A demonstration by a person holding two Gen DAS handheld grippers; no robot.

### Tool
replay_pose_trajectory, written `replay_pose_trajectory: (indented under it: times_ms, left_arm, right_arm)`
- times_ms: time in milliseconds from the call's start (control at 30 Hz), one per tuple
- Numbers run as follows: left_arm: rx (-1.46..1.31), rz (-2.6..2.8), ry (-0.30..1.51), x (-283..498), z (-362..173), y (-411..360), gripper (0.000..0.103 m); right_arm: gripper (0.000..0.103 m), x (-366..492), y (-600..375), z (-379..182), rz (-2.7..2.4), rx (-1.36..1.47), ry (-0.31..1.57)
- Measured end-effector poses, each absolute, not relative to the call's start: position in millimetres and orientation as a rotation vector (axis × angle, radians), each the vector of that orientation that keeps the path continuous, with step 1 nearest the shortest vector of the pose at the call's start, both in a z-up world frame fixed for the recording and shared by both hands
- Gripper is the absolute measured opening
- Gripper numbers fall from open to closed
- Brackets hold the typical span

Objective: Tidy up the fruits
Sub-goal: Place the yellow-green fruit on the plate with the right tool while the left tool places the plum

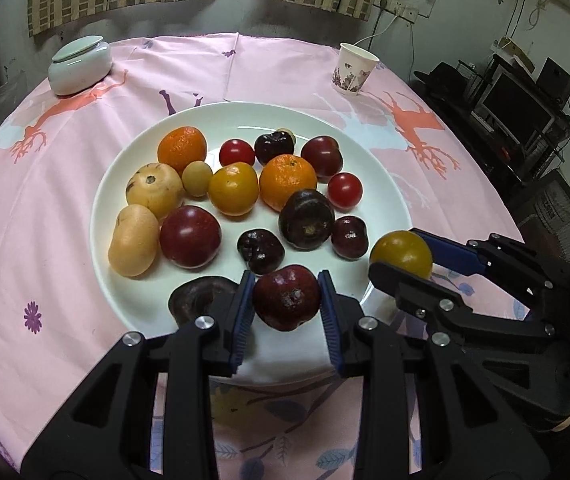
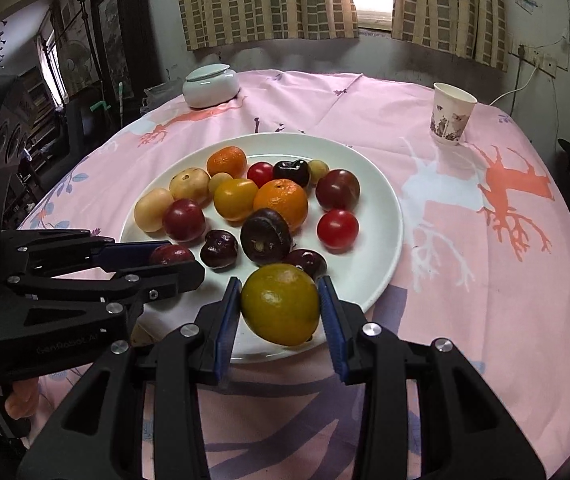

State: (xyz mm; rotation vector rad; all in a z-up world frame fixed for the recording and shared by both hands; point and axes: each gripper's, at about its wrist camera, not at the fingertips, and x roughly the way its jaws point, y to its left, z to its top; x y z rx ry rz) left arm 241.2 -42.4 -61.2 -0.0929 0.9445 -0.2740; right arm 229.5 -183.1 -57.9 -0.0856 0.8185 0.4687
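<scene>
A round table under a pink tablecloth (image 1: 285, 68) carries a white plate (image 1: 381, 184) heaped with fruit: 2 oranges, tomatoes, plums and pale fruits. Above the plate's near rim, the left gripper (image 1: 287, 300) clamps a dark red plum (image 1: 287, 298). Beside it, the right gripper (image 2: 281, 306) clamps a yellow-green fruit (image 2: 280, 304). A lidded jar (image 1: 80, 65) and a paper cup (image 1: 353, 69) stand at the far edge.
</scene>
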Motion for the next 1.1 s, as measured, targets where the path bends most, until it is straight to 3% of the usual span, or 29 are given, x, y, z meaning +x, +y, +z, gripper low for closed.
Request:
replay_pose_trajectory:
  times_ms: [367, 433, 467, 533, 567, 600, 1100]
  left_arm:
    - [-0.096, -0.258, 0.963, 253, -72, -45, 0.036]
    - [-0.097, -0.244, 0.945, 252, -70, -43, 0.037]
    - [-0.105, -0.24, 0.935, 252, -69, -40, 0.041]
    - [-0.12, -0.189, 0.924, 254, -66, -33, 0.067]
    - [-0.128, -0.157, 0.906, 255, -64, -27, 0.087]
    - [-0.141, -0.157, 0.89, 255, -62, -24, 0.091]
    - [-0.003, 0.004, 0.788, 186, -24, 11, 0.101]
  right_arm:
    - [0.041, 238, -184, -67, 0.44, -0.082, 0.829]
    - [0.06, 237, -189, -65, 0.393, -0.08, 0.799]
    - [0.074, 236, -194, -61, 0.348, -0.073, 0.769]
    - [0.085, 237, -201, -56, 0.35, -0.041, 0.727]
    - [0.099, 237, -205, -53, 0.347, -0.024, 0.714]
    - [0.102, 236, -208, -50, 0.345, -0.008, 0.698]
    - [0.102, 161, -206, -17, 0.171, -0.023, 0.71]
